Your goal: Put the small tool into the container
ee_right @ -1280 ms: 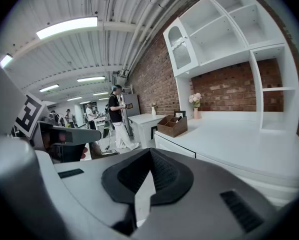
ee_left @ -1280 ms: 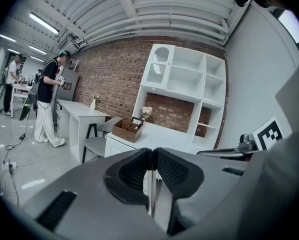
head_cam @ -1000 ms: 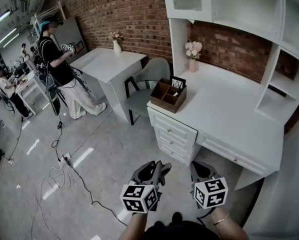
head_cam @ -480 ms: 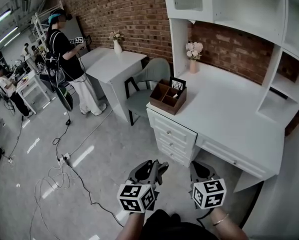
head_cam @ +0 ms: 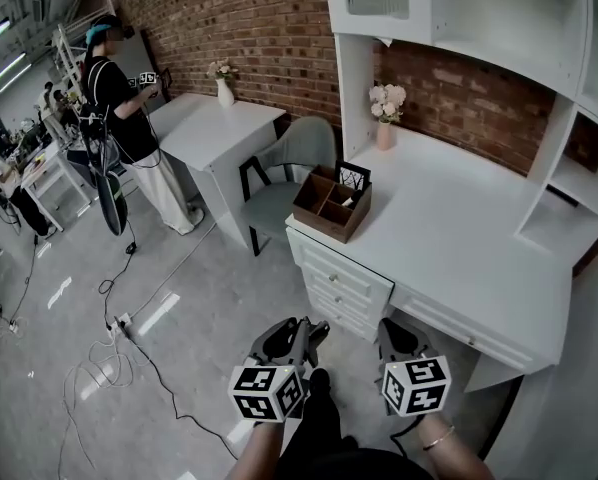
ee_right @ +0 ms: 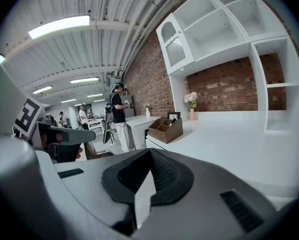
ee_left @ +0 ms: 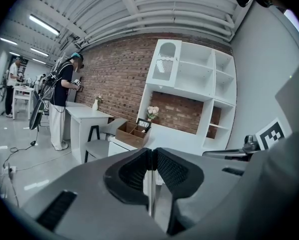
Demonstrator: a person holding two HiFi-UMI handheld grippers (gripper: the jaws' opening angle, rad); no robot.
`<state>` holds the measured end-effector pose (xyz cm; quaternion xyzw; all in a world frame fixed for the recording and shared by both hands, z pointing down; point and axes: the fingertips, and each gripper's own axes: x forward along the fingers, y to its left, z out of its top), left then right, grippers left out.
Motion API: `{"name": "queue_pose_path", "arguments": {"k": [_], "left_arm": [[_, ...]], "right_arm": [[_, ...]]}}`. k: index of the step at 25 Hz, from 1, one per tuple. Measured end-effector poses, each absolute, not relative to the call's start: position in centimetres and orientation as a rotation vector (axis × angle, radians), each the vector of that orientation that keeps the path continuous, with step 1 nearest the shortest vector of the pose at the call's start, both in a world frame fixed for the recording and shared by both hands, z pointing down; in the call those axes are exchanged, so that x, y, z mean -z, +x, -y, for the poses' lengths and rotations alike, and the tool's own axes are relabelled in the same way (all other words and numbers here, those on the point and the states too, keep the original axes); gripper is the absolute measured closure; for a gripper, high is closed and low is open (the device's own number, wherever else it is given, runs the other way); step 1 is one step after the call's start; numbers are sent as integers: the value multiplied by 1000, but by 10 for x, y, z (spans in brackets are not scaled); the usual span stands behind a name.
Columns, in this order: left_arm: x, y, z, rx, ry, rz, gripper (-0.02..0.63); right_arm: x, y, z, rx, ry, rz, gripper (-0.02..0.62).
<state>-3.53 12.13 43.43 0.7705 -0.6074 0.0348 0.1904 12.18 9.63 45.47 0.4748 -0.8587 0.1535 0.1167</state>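
Note:
A brown wooden container [head_cam: 329, 200] with several compartments stands on the left end of the white desk [head_cam: 449, 238]. It also shows far off in the left gripper view [ee_left: 133, 132] and the right gripper view [ee_right: 166, 129]. I cannot make out a small tool anywhere. My left gripper [head_cam: 314, 330] and right gripper [head_cam: 389, 330] hang low over the floor, in front of the desk drawers and well short of the container. The left gripper [ee_left: 150, 156] has its jaws pressed together with nothing between them. So does the right gripper [ee_right: 150, 154].
A pink vase of flowers [head_cam: 385, 113] stands at the back of the desk under white shelves [head_cam: 479, 18]. A grey chair [head_cam: 294, 158] sits left of the desk, beside a second white table [head_cam: 209, 128]. A person in black [head_cam: 119, 98] stands there. Cables [head_cam: 109, 358] trail across the floor.
The person in black has walked right, up to the second white table. My view has shifted slightly and the desk sits a little further left. Both grippers stay shut, low in front.

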Motion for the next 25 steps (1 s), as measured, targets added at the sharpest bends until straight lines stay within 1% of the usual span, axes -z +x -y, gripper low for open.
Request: {"name": "queue_pose_path", "arguments": {"k": [17,25], "left_arm": [[-437,-103,67,-103,2207,1633,541],[-436,-122,145,-117,2247,1582,541]], "right_arm": [[-466,55,80,-519,1469,2458,592],[-469,33,146,-539,1514,2419,592]]}}
